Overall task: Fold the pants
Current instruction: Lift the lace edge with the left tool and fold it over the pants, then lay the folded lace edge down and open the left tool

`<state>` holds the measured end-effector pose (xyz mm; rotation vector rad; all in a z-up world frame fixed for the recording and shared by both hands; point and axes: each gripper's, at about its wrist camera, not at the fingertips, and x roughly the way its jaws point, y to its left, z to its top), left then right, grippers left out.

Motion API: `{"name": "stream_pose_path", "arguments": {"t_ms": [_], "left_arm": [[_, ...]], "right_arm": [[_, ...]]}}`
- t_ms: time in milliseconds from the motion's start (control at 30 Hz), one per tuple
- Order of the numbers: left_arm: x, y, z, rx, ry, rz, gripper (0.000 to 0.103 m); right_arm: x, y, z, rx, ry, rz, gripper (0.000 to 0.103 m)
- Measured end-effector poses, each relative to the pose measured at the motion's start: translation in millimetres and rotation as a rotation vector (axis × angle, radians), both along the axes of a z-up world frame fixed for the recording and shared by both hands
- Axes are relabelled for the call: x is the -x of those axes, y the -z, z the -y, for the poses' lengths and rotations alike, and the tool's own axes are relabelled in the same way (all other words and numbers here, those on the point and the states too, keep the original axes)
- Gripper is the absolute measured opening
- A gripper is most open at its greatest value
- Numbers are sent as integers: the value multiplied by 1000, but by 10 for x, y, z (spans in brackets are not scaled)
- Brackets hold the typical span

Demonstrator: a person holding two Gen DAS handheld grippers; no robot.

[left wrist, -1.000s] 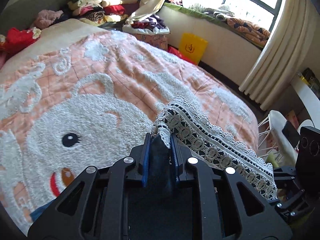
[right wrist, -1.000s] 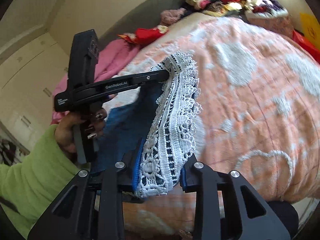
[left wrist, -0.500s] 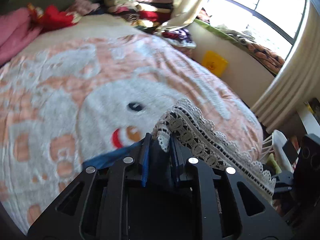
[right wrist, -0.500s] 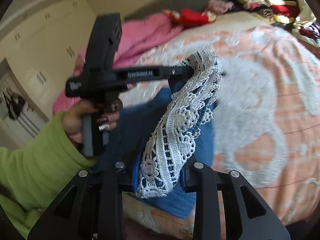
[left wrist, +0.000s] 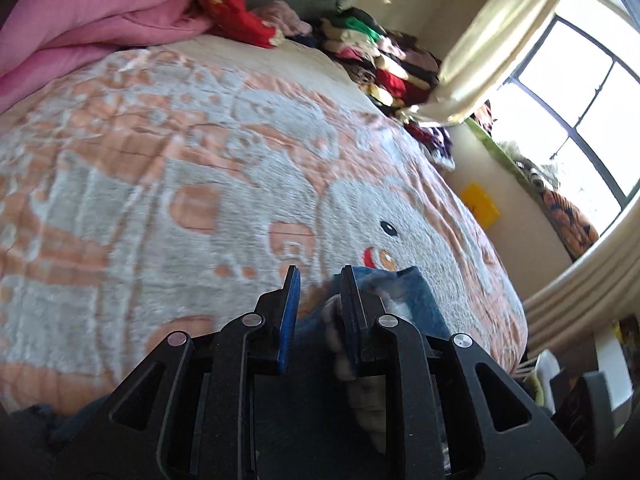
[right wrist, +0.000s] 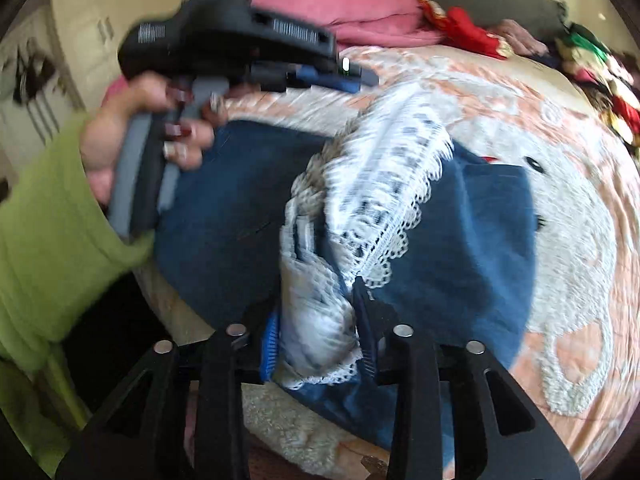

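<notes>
The blue denim pants [right wrist: 472, 240] with a white lace hem [right wrist: 384, 184] lie on the bed's peach and white blanket [right wrist: 560, 128]. My right gripper [right wrist: 316, 320] is shut on the bunched lace hem near the bed's front edge. My left gripper [left wrist: 318, 280] is open and empty, its jaws apart above the blanket; the denim [left wrist: 416, 296] and blurred lace lie just to the right of its fingers. In the right wrist view the left gripper [right wrist: 356, 80] hovers above the lace, held by a hand in a green sleeve.
A pink quilt [left wrist: 80, 20] and red items lie at the head of the bed. Stacked folded clothes [left wrist: 380, 60] sit at the far corner. A curtain [left wrist: 500, 40] and window are on the right, with a yellow bag [left wrist: 480, 204] on the floor.
My left gripper has opened and let go of the lace hem, which has dropped toward the pants. Both grippers have swung toward the head of the bed. The right stays shut on the lace.
</notes>
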<state>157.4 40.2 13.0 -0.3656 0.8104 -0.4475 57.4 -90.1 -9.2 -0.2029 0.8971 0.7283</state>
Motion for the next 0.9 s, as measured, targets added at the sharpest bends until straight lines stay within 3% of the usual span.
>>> {"name": "stream_pose_path", "arguments": {"t_ms": [133, 200, 333, 533, 567, 633, 667, 700, 733, 900], "left_arm": [[118, 45, -219, 52, -27, -24, 13], [163, 86, -256, 96, -18, -47, 19], [182, 117, -159, 151, 22, -71, 20], [12, 304, 3, 164, 41, -162, 36], [-25, 357, 22, 159, 42, -185, 43], [-89, 450, 78, 123, 29, -225, 43], [-108, 468, 119, 96, 25, -228, 40], [-121, 473, 141, 82, 25, -225, 18], [-131, 469, 180, 79, 35, -223, 10], [-62, 206, 195, 46, 42, -148, 6]], "right_arm": [[79, 49, -125, -18, -64, -9, 53], [173, -18, -117, -46, -89, -1, 54], [259, -167, 52, -121, -58, 28, 54], [222, -195, 379, -90, 67, 48, 54], [195, -169, 411, -78, 92, 42, 54], [228, -130, 440, -65, 121, 34, 54], [211, -96, 462, -62, 138, 23, 54], [166, -67, 495, -61, 148, 13, 54], [150, -44, 500, -58, 155, 5, 54], [56, -45, 511, -37, 162, 13, 54]]}}
